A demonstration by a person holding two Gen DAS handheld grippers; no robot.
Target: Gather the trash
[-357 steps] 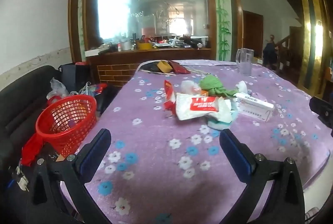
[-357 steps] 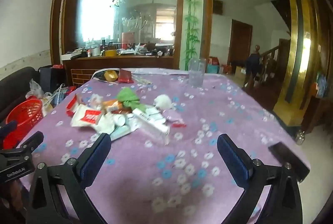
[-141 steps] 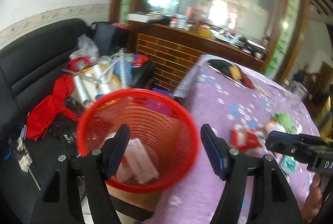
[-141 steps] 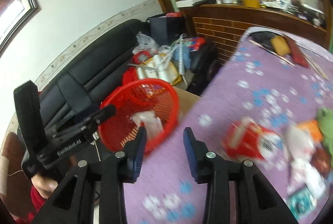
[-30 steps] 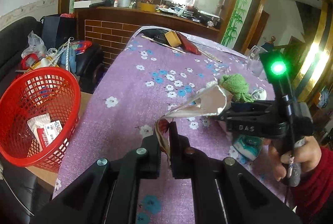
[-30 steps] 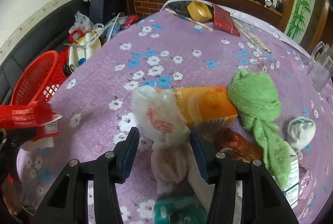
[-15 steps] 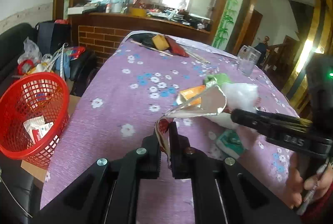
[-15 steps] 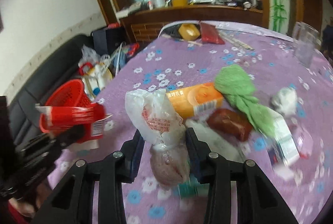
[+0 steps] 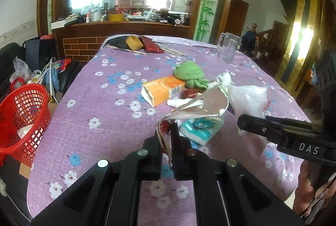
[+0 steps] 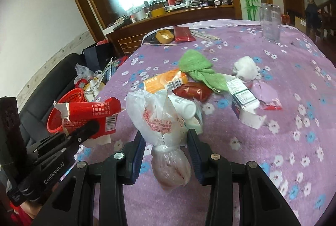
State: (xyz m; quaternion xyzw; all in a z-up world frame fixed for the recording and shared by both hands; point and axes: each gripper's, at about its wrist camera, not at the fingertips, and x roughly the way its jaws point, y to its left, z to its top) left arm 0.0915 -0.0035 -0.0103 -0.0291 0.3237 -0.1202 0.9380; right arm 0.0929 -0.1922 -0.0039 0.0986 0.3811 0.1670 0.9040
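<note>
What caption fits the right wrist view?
Right gripper lifts knotted plastic bag over littered purple table.

left tool (image 9: 166,137): black, silver screws, "GenRobot.AI" | right tool (image 10: 167,148): black, blue pads, "DAS" | sleeve: red

Purple floral table (image 9: 109,120) with orange carton (image 9: 162,92), green cloth (image 9: 190,74), glass (image 9: 227,48).
</note>
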